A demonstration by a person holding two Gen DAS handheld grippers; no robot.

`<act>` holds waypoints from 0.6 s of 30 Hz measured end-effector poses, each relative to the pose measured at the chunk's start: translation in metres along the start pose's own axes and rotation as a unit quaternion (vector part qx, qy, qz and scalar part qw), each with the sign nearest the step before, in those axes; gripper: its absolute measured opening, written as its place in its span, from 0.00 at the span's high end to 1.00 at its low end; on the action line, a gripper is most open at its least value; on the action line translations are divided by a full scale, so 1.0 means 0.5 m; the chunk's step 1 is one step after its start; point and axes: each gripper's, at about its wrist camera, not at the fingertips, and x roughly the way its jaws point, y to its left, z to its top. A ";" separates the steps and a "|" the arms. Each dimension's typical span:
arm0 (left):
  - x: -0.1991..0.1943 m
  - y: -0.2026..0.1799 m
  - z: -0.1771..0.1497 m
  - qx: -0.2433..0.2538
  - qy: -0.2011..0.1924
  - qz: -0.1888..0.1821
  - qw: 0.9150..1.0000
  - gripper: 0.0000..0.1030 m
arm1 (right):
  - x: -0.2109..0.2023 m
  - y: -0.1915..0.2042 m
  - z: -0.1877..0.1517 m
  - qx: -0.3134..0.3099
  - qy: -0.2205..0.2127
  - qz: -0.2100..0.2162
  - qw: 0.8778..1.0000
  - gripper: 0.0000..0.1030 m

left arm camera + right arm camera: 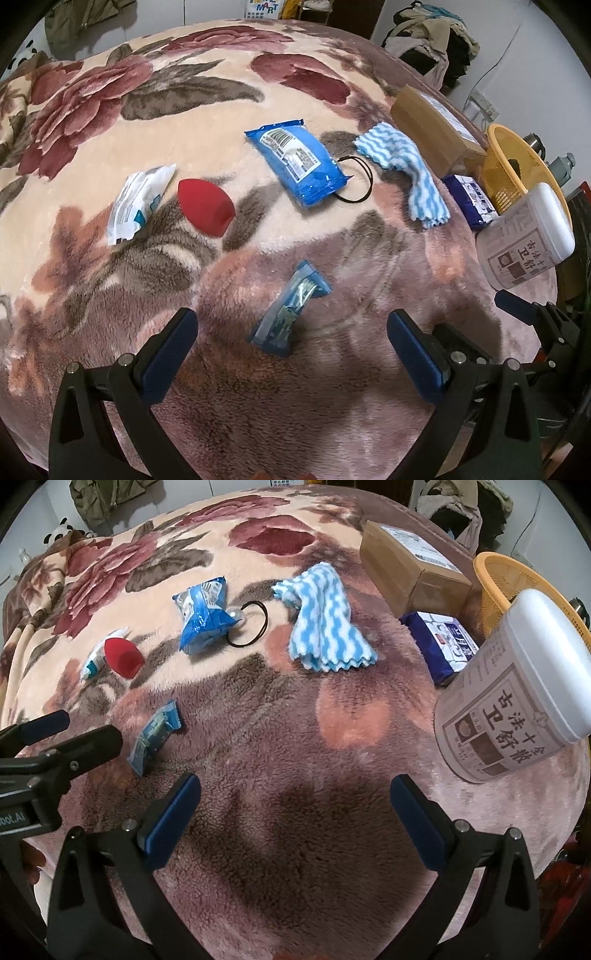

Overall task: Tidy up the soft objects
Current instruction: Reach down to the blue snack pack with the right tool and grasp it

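Soft things lie scattered on a floral fleece blanket [207,110]. A small blue packet [290,314] lies just ahead of my open left gripper [291,332]. Farther off are a red sponge [205,206], a white pouch [138,201], a blue tissue pack [297,160] on a black hair tie [360,181], and a blue-and-white striped cloth [404,166]. My right gripper [295,797] stands open over bare blanket; the striped cloth [321,624] and the small blue packet [155,738] lie beyond it. An orange basket [517,579] stands at the right.
A white tub [517,701] with printed label stands at the right, close to the right gripper. A dark blue pack [439,646] and two brown cardboard boxes [410,568] lie beside the basket. Clothes are piled past the bed's far edge; a panda toy [61,531] sits far left.
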 end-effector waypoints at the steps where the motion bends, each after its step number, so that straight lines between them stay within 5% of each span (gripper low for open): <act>1: 0.002 0.002 -0.001 -0.001 0.001 0.000 1.000 0.01 | 0.002 0.001 0.000 0.000 0.001 0.000 1.000 0.00; 18: 0.014 0.149 -0.034 -0.069 0.012 0.013 0.997 0.01 | 0.053 0.073 0.003 -0.023 0.022 0.026 0.999 0.00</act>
